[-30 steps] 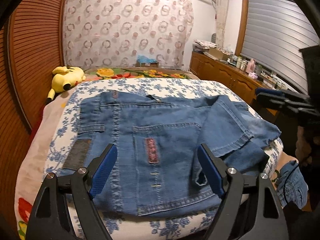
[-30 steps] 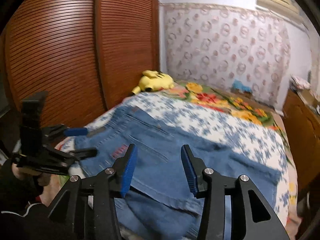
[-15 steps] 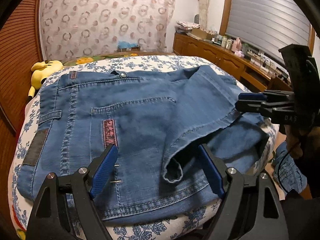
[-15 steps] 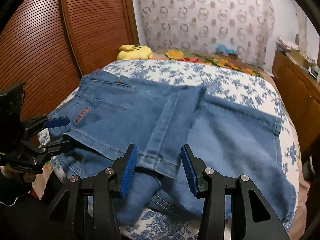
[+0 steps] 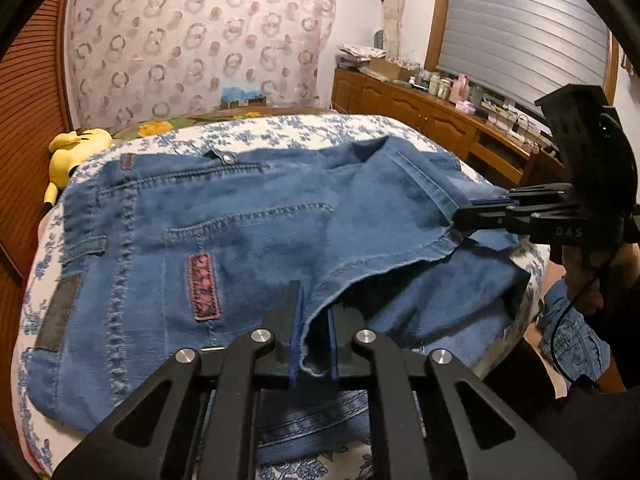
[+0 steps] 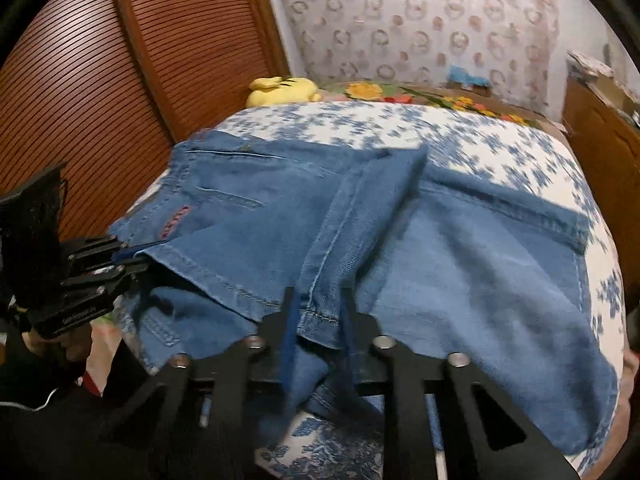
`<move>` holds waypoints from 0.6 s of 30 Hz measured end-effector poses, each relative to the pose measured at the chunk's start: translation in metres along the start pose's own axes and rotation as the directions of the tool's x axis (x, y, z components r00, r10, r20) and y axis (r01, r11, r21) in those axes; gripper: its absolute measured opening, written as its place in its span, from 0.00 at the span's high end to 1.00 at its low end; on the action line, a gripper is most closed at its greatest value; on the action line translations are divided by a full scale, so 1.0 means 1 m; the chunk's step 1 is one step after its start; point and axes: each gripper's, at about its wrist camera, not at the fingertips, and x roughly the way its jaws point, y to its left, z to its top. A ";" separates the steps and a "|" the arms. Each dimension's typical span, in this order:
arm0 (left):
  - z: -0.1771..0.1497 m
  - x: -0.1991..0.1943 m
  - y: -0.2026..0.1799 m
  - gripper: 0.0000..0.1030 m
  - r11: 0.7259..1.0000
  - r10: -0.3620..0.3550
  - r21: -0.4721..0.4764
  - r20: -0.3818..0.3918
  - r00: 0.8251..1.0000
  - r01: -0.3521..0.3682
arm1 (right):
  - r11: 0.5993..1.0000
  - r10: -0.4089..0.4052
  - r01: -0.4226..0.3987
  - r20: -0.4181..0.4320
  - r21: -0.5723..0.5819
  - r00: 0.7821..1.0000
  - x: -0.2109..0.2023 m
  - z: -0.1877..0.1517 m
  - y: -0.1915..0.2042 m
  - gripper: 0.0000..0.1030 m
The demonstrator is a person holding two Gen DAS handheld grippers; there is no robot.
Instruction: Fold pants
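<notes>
Looking down my left claw (image 5: pixel 313 334), I see its jaws drawn together on the hem of the folded-over leg of the pants (image 5: pixel 240 240), denim pinched between the blue pads; the right claw (image 6: pixel 318 334) is closing, its jaws on the other end of that same hem at the near edge of the bed (image 6: pixel 500 148). The pants lie spread across the blue-flowered bed cover, waistband toward the bed's left edge, back pocket and red label facing up; one leg is folded over the seat, its hem running along the near edge between my two claws. From the left view the right claw (image 5: pixel 466 210) bites the hem from the right side; a yellow plush toy (image 5: pixel 76 150) sits at the bed's far left corner.
</notes>
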 end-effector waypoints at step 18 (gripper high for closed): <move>0.013 -0.092 0.041 0.94 0.994 0.092 -0.067 0.180 0.979 -0.081 | 0.971 0.124 -0.079 0.196 -0.225 0.973 -0.013 0.107 0.071 0.94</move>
